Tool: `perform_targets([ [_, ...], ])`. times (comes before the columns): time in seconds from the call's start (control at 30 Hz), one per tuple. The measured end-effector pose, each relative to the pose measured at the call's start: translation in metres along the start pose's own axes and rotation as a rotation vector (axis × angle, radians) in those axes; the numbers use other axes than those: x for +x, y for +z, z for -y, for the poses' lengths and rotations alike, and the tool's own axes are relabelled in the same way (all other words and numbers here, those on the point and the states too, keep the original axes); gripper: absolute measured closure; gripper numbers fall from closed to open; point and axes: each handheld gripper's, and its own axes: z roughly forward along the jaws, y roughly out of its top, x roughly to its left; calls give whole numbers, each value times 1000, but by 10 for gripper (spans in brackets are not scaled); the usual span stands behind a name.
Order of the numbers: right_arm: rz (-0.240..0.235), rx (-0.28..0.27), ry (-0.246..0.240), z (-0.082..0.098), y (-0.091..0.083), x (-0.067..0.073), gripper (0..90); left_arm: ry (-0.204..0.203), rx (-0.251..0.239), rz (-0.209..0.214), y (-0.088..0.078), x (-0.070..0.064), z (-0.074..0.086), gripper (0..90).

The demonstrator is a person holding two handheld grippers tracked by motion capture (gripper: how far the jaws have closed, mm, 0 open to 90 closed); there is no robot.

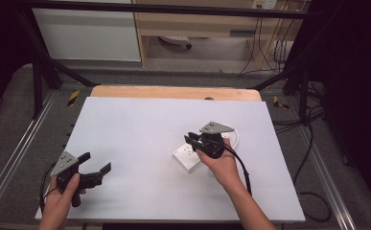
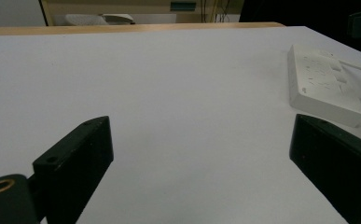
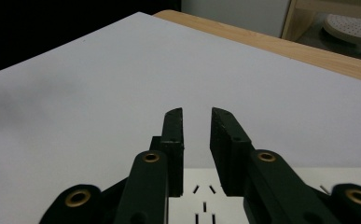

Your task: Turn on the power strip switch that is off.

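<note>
A white power strip (image 1: 187,157) lies flat on the white table top (image 1: 140,124), right of centre, with its white cord (image 1: 235,136) curling off behind it. My right gripper (image 1: 191,140) hovers just over the strip, pointing away to the left. In the right gripper view its jaws (image 3: 197,114) stand almost together, a narrow gap between them with nothing in it, and the socket slots of the strip (image 3: 205,207) show below. My left gripper (image 1: 97,161) rests near the front left corner, jaws wide apart and empty (image 2: 199,126). From it the strip (image 2: 325,81) lies off to the right.
A wooden edge (image 1: 173,92) borders the table's far side. Black frame posts (image 1: 39,76) stand at the back corners, and loose black cables (image 1: 312,143) trail over the floor on the right. A wooden shelf unit (image 1: 197,24) stands beyond the table.
</note>
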Motion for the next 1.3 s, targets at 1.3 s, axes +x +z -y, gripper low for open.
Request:
perform_targets([
  [1.3,58,60,31,45,-2,-7,900,11,3,-2,1,-1,0,62],
])
